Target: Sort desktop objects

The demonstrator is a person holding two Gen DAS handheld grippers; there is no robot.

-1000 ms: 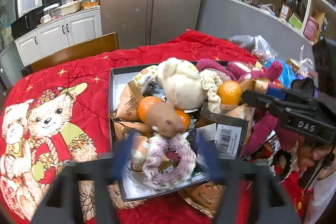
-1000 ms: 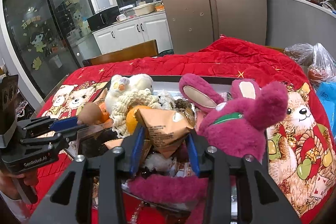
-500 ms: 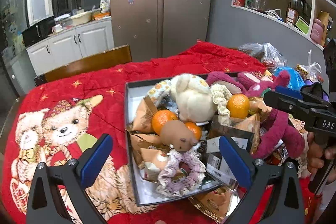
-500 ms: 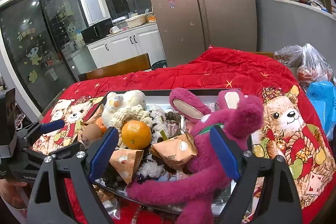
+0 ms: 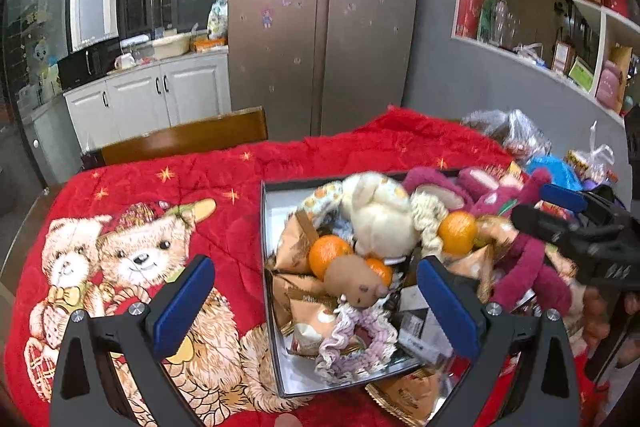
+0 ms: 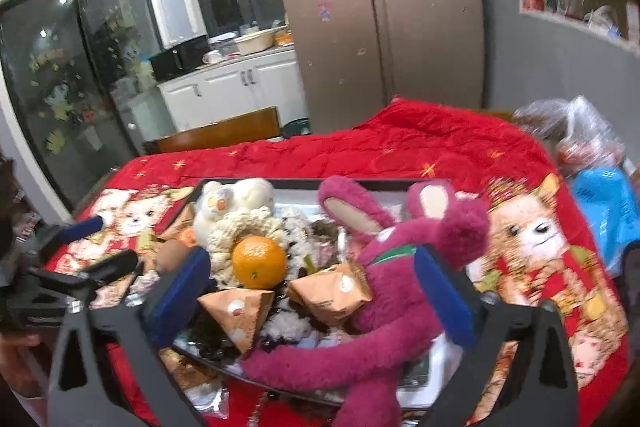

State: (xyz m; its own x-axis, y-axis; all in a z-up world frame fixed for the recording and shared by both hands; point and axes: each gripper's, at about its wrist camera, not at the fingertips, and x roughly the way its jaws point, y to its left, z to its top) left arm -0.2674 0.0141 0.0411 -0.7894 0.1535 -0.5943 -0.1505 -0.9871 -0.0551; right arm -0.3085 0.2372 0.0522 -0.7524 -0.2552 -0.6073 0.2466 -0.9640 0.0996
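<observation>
Now that your right gripper is opening off the snack packet and your left gripper is spread wide and empty, both items sit sorted in the box

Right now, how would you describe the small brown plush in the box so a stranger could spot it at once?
Start at the red quilt with bear prints, then the dark box piled with toys and snacks. The small brown plush lies near the box's middle, resting against two oranges above a frilly lilac ring. It is the only brown toy; its neighbours are cream or magenta.

Right gripper opening above pink plush, orange, empty.
</observation>
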